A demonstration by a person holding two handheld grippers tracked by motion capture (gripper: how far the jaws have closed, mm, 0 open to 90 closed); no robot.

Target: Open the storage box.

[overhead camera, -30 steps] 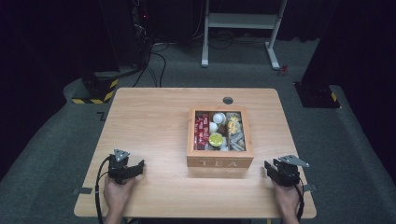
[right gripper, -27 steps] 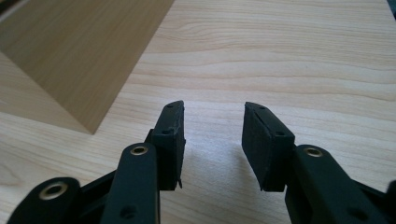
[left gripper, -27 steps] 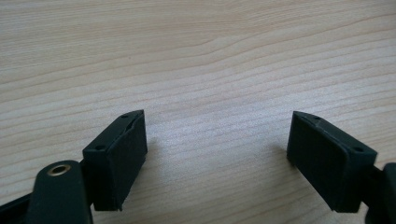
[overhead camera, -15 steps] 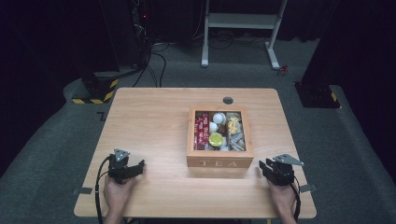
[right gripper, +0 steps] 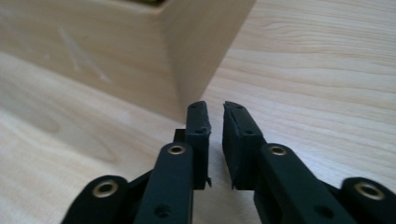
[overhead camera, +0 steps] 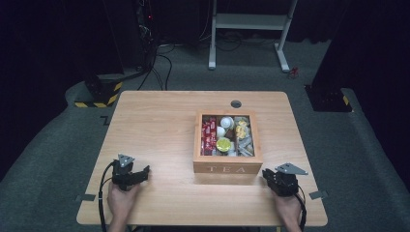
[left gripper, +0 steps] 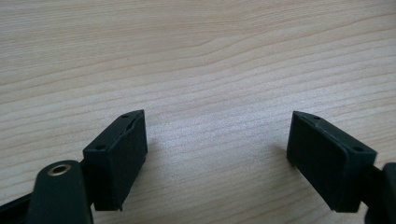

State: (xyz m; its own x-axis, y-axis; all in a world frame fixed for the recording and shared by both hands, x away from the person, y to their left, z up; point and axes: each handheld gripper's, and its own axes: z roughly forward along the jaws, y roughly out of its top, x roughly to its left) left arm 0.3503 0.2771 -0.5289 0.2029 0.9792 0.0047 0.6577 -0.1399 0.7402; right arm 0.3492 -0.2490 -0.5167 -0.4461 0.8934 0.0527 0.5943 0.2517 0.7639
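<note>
My left gripper point(overhead camera: 140, 175) rests released on the tabletop point(overhead camera: 159, 125); my right gripper point(right gripper: 215, 116), nearly clenched and empty, faces the tea box point(overhead camera: 227, 168) corner, likely readying.

Reads "TEA" in pale capitals on the front wall of the wooden box point(overhead camera: 227, 168) (the wall facing the table's near edge, right of its middle). Nothing else legible: print on the red packets point(overhead camera: 208, 136) inside too small to read.
</note>
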